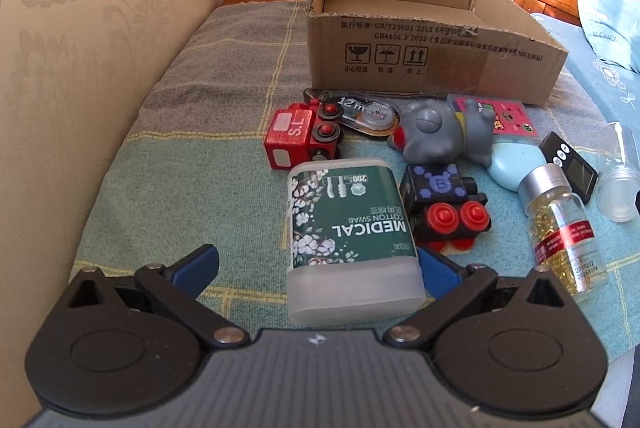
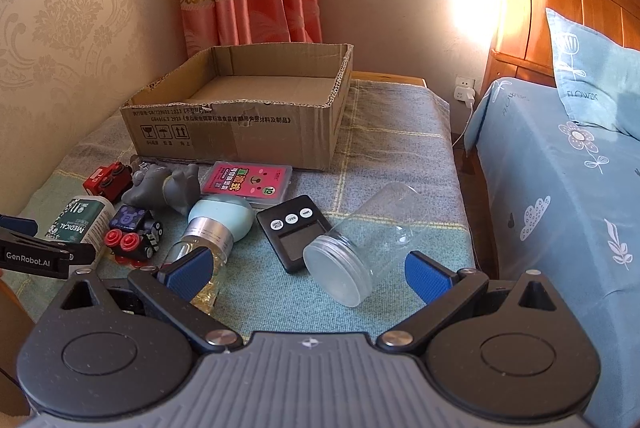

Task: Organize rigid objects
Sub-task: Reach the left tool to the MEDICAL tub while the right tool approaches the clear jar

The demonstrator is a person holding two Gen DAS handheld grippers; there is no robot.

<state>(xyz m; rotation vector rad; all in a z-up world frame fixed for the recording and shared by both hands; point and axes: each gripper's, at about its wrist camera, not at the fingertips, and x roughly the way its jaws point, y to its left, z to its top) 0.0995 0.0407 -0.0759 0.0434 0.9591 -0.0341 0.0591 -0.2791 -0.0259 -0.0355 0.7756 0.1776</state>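
Frosted cotton swab box (image 1: 352,240), green label, between spread left hand-held gripper (image 1: 316,268) pads.

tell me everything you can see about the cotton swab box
The cotton swab box is a frosted plastic tub with rounded corners and a dark green floral label reading MEDICAL COTTON SWAB, upside down to the left camera. It looks closed, on the blanket, between the open left gripper fingers, beside the black toy train.

Cardboard box (image 2: 236,116) at 12 o'clock on blanket (image 2: 392,132). Toy train (image 2: 108,180), hippo figure (image 2: 164,186), card pack (image 2: 248,182) just before box. Timer (image 2: 294,230) centre; clear jar (image 2: 360,248) at its 4 o'clock, cotton swab box (image 2: 80,224) at 9 o'clock.
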